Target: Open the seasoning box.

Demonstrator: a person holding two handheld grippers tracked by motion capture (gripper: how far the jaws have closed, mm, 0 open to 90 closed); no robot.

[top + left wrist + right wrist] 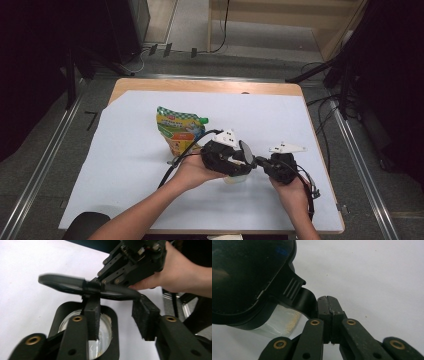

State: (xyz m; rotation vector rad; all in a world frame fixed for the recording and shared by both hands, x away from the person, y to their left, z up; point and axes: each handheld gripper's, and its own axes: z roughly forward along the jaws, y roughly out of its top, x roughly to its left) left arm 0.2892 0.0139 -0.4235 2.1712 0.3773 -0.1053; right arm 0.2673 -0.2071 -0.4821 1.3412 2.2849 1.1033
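The left gripper (117, 322) straddles an open clear jar (106, 327), while the right gripper (96, 286) pinches its black lid (62, 283).

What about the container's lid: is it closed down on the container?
No, the lid is raised above the container, whose open mouth shows beneath it, and the right tool grips it.

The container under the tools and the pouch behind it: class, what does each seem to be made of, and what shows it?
Container: apparently clear plastic, since the white table shows through its wall; its lid looks like glossy black plastic with moulded ridges. Pouch: probably flexible printed film, judging by its creased, shiny surface.
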